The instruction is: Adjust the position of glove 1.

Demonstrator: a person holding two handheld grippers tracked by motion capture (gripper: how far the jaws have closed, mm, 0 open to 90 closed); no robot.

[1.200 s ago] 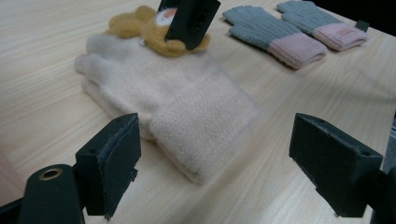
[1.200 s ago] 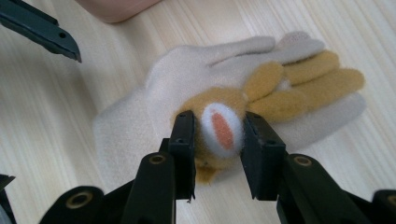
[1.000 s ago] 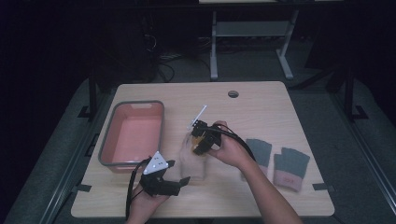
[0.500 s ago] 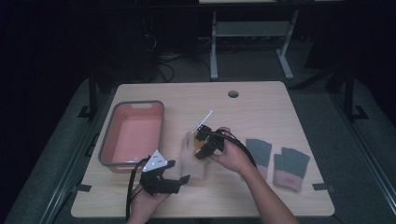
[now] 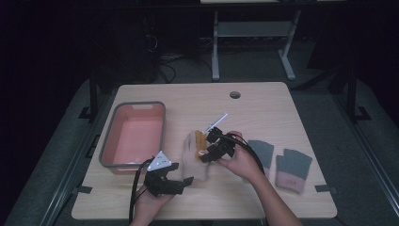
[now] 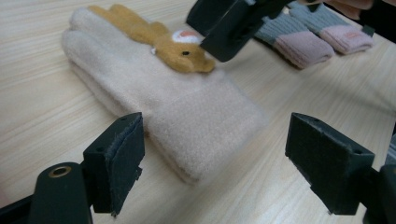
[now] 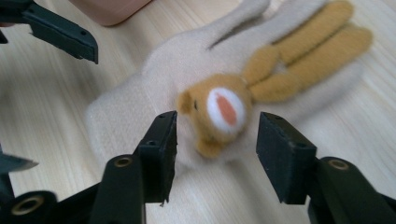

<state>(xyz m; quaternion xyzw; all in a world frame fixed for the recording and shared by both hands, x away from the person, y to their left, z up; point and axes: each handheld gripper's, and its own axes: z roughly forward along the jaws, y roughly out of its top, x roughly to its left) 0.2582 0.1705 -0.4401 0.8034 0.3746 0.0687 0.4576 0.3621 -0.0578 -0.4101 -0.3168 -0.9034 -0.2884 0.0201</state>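
A beige glove [image 5: 193, 162] with a brown rabbit [image 5: 201, 140] sewn on its back lies flat mid-table, fingers pointing away. My right gripper [image 5: 205, 147] hovers over it. Its jaws have just been opening and now stand either side of the rabbit's head [image 7: 224, 107] without pressing on it. My left gripper [image 5: 184, 173] rests at the near edge, open, with the glove's cuff [image 6: 187, 107] just beyond its jaws. The right gripper [image 6: 229, 28] also shows above the rabbit [image 6: 163, 42] in the left gripper view.
A pink tray with a grey rim [image 5: 109, 141] stands at the left. Two grey gloves with pink cuffs [image 5: 292, 169] lie to the right of my right hand. A cable hole [image 5: 235, 94] sits near the table's far edge.
My right gripper has shifted a little over the glove and lower, and its jaws stand wider apart. The left gripper has stayed put.
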